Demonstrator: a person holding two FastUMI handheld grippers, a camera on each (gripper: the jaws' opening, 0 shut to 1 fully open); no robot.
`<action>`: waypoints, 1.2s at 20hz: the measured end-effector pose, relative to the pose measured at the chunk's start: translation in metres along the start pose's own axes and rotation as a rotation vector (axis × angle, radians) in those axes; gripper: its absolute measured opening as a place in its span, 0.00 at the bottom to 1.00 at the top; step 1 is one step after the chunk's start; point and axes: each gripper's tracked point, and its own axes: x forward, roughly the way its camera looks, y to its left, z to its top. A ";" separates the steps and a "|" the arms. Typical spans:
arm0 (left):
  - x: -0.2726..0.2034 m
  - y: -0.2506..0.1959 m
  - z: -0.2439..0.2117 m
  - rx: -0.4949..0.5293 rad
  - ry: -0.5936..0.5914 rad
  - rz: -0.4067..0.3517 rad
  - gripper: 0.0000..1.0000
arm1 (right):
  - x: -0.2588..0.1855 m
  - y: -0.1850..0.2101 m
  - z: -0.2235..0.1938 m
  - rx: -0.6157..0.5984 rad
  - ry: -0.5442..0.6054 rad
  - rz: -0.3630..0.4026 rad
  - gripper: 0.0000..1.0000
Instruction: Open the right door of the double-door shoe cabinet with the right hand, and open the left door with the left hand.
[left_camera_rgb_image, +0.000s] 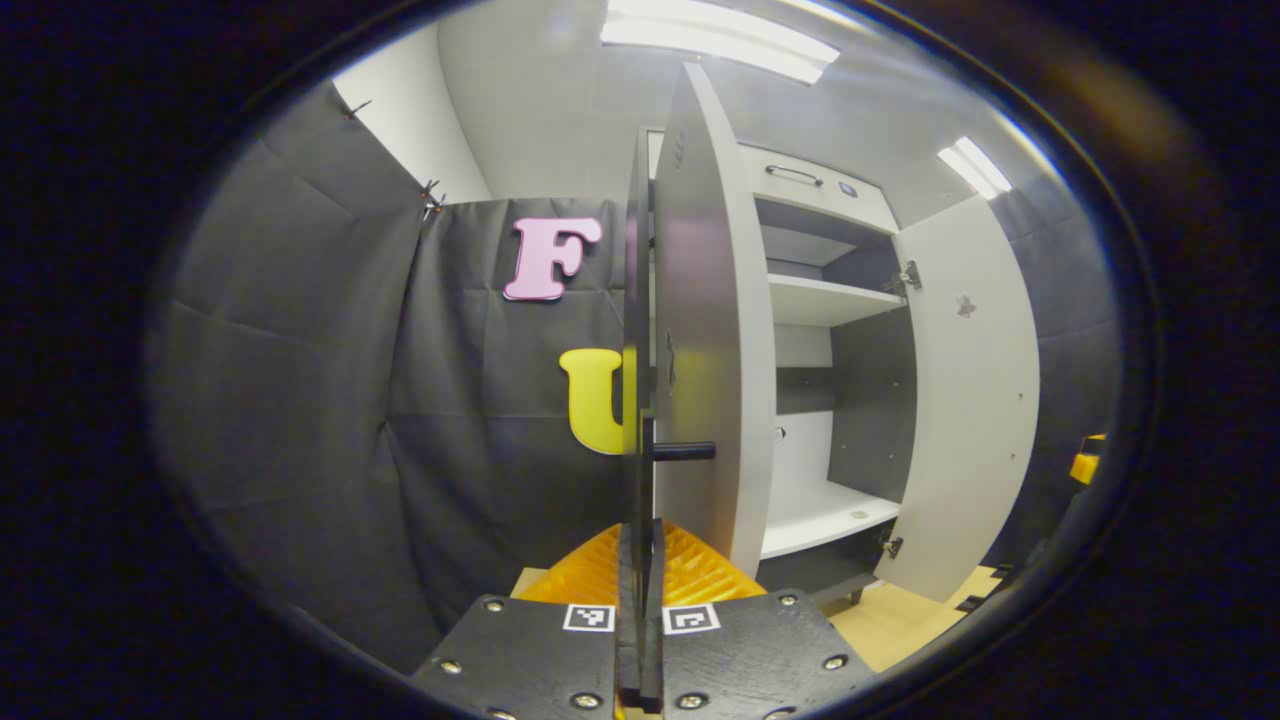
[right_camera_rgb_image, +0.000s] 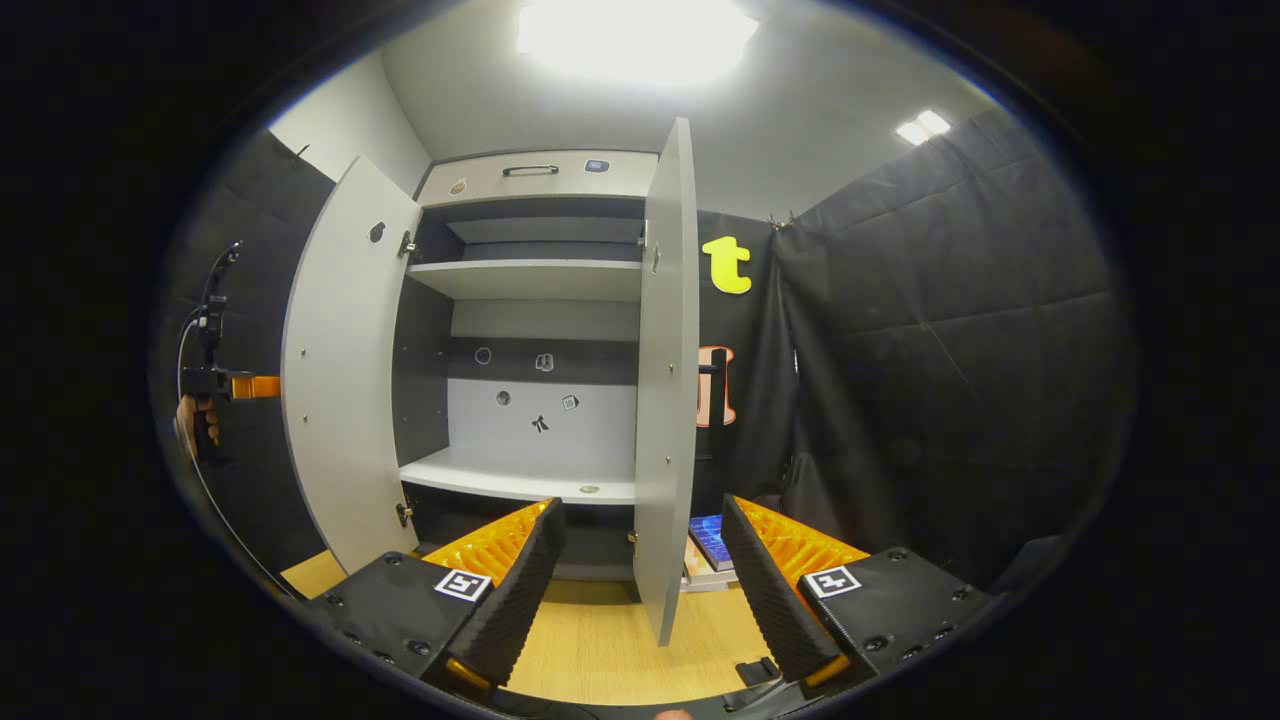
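The left door (left_camera_rgb_image: 712, 330) is seen edge-on and upright, clamped at its free edge by the left gripper (left_camera_rgb_image: 640, 560), while the right gripper (right_camera_rgb_image: 640, 570), released, straddles the right door (right_camera_rgb_image: 668, 380), untouched.

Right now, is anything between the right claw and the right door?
Nothing visible. The open right claw faces the free edge of the right door, which stands between its fingers without touching either.

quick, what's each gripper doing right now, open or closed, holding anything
Left gripper: shut on the edge of the left door.
Right gripper: open, holding nothing; the right door stands between its fingers, untouched.
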 end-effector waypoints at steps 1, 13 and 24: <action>-0.002 -0.001 0.001 0.001 -0.007 0.000 0.02 | 0.000 0.003 0.002 0.004 -0.001 0.006 0.98; -0.036 -0.017 0.009 0.096 -0.050 0.050 0.02 | -0.005 0.000 0.011 0.002 -0.052 0.117 0.98; -0.067 -0.007 -0.017 0.099 0.036 0.210 0.03 | -0.006 -0.024 0.000 0.028 -0.047 0.145 0.98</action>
